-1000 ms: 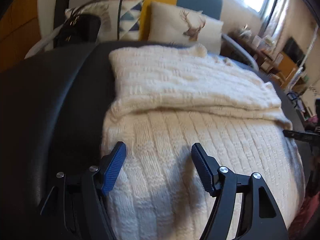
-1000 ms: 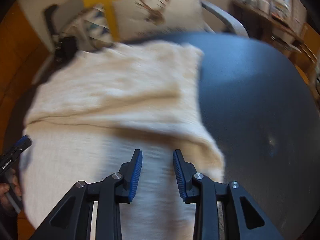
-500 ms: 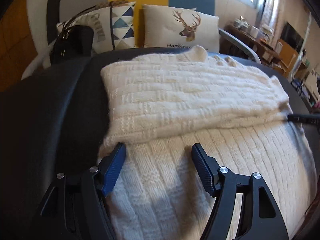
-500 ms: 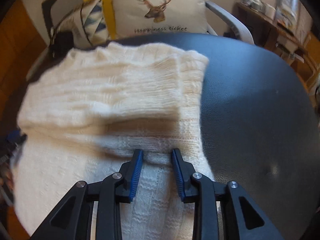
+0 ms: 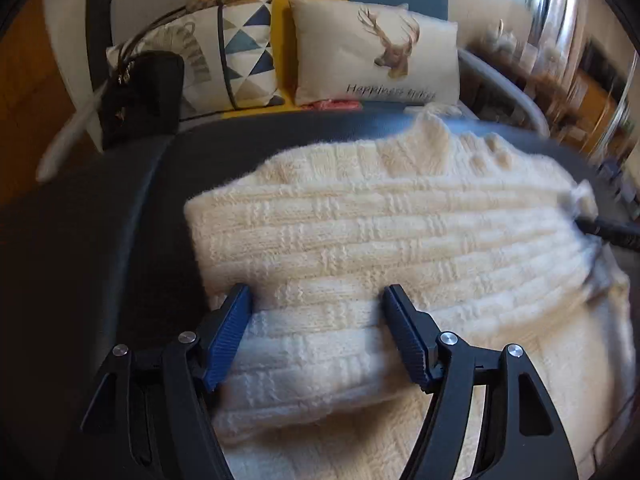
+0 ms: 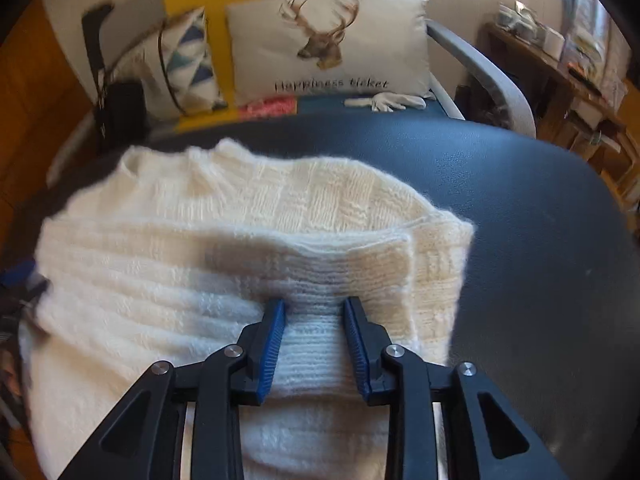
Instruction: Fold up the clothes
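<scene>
Sweater [image 5: 400, 232], cream cable-knit, lay across the dark padded table [image 6: 520, 208], its long axis running side to side in front of both grippers and its collar pointing away toward the sofa. The near hem portion was lifted and doubled over the body, so that a raised fold edge ran crosswise just ahead of the fingers in each view.

Left gripper [image 5: 316, 332]: jaws set wide, spanning a broad band of the folded hem near the sweater's left edge. The blue pads [image 5: 228, 340] flanked the raised layer, and the fabric filled the gap between them; whether they pressed on it could not be told from this view, which was blurred.

Right gripper [image 6: 316, 336]: jaws narrow, closed on a pinch of the ribbed hem close to the sweater's right edge, the knit bunched between its pads [image 6: 272, 344].

The unfolded remainder lay directly ahead of both grippers, toward the deer cushion [image 6: 328, 40], neither hand markedly nearer. By judgement, the step in hand was the carrying of the hem forward over the body toward the collar; the coming move would depend on both hands advancing evenly, lest the fold edge skew.
</scene>
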Motion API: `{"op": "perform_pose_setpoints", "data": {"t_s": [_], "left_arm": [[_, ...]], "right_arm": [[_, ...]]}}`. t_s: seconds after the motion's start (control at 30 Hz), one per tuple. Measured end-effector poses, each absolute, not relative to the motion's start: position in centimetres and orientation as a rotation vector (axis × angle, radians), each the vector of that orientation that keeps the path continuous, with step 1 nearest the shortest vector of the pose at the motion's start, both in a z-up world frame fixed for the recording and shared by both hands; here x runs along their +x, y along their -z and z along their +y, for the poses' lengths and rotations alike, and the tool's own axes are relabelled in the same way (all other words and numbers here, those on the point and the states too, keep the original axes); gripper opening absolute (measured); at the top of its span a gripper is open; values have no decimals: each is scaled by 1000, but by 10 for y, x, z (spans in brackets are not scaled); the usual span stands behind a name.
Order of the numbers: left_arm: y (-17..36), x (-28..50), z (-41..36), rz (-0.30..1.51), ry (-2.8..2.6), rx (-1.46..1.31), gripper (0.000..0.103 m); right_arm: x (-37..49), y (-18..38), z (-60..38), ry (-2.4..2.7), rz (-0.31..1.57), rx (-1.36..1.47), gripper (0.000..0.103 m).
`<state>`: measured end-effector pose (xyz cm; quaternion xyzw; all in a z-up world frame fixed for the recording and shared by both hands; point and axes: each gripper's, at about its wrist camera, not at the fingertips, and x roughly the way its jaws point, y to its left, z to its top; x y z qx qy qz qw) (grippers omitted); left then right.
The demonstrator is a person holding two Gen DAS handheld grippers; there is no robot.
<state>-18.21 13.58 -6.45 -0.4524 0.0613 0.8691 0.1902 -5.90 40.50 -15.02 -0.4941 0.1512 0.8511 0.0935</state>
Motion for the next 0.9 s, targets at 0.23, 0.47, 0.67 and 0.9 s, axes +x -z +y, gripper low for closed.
{"op": "perform_pose_setpoints", "data": {"t_s": [0.23, 0.47, 0.67, 0.9], "left_arm": [[30, -179, 141, 166, -2470, -1070, 71], [64, -218, 157, 234, -2425, -1272, 75], [32, -141, 133, 192, -2440, -1132, 75], [37, -10, 97, 66, -2349, -1152, 75]], "right_arm": [[-78, 118, 391, -2625, 380, -1396, 31], [-80, 132, 398, -2586, 404, -1429, 31], [3, 98, 372, -2727, 446, -1448, 34], [125, 123, 337, -2612, 486, -1624, 34]]}}
